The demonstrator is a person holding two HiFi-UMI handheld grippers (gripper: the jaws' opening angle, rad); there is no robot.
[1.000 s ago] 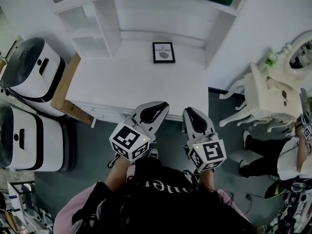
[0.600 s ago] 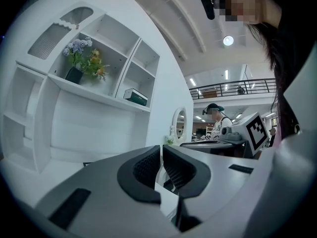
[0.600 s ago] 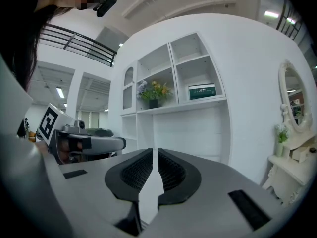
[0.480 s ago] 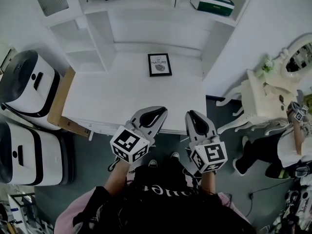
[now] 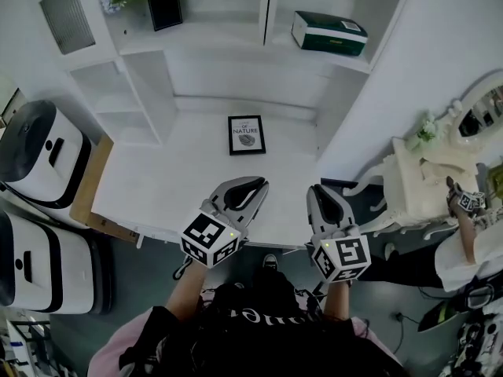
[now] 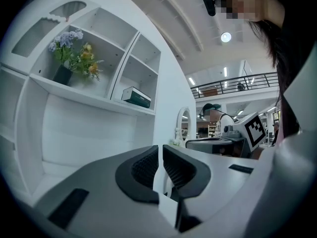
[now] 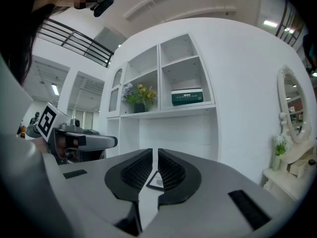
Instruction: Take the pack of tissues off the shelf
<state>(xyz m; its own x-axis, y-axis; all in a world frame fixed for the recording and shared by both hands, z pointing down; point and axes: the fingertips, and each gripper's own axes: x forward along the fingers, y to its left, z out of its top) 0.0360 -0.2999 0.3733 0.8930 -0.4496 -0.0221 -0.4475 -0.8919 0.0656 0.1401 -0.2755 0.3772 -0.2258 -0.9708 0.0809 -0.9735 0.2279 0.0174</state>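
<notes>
Sitting in the upper right compartment of the white shelf [image 5: 236, 44], the pack of tissues [image 5: 328, 34] is lying flat on its board. It's dark green with a pale label on top, and nothing is touching it. One compartment to the left, a black pot of flowers [image 5: 163, 6] is standing on the same level. Under both of them the shelf is opening into a wide recess over a white desk [image 5: 169, 183], and a small framed picture [image 5: 246, 134] is sitting on the desk near the back.

You're holding both grippers low at the front edge of that desk, side by side, well apart from the tissues and both pointing toward the shelf. Your left gripper [image 5: 255, 187] is keeping its jaws together with only a thin slit showing and nothing between them. Your right gripper [image 5: 318, 195] is doing the same, jaws together and empty.

Further out, two white machines [image 5: 43, 151] are standing left of the desk. A white dressing table [image 5: 424, 171] with a mirror is standing off to the right, and another person [image 5: 471, 250] is crouching beside it.
</notes>
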